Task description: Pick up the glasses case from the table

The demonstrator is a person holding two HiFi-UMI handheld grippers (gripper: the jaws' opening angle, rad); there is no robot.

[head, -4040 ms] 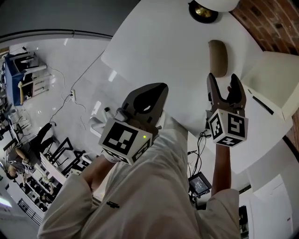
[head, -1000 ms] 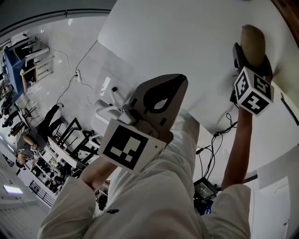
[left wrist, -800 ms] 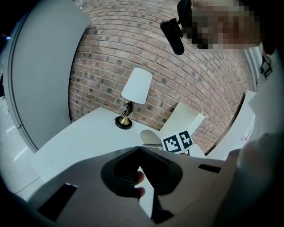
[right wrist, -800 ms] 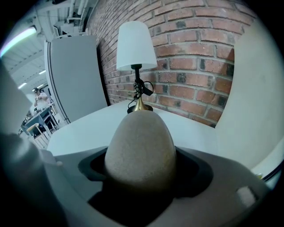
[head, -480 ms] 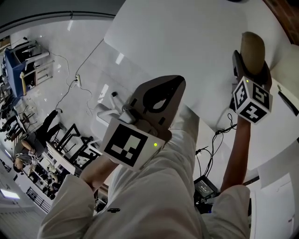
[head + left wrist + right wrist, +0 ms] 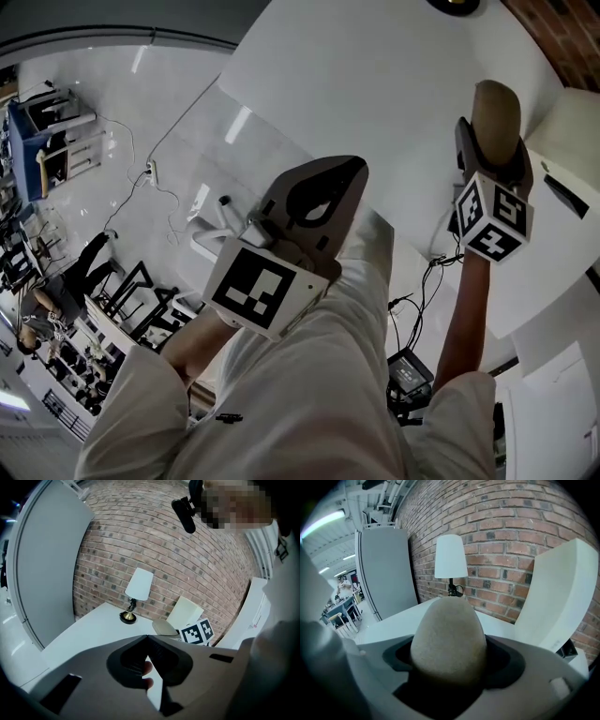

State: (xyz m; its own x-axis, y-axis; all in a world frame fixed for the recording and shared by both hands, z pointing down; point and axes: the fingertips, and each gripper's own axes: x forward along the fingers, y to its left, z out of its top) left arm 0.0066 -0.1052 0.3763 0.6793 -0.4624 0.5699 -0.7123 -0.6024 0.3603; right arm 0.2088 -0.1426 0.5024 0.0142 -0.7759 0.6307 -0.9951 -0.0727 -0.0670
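The glasses case (image 6: pixel 495 112) is a tan, felt-like oval. My right gripper (image 6: pixel 493 157) is shut on its near end and holds it above the white table (image 6: pixel 375 75); the far end juts out past the jaws. In the right gripper view the case (image 6: pixel 447 637) fills the space between the jaws of the right gripper (image 6: pixel 447 670). My left gripper (image 6: pixel 349 171) hangs near the table's front edge, shut and empty. In the left gripper view its jaws (image 6: pixel 146 638) meet at the tips, and the case (image 6: pixel 164 627) shows beyond them.
A lamp (image 6: pixel 451 564) with a white shade and brass base stands at the back of the table by the brick wall. A white block (image 6: pixel 560 597) leans just right of the case. Cables and a floor with chairs lie below the table's edge.
Four seconds ago the case lay on the table ahead of the open right gripper. Now it is gripped, and over the last second it has risen off the table. The left gripper rose slightly.
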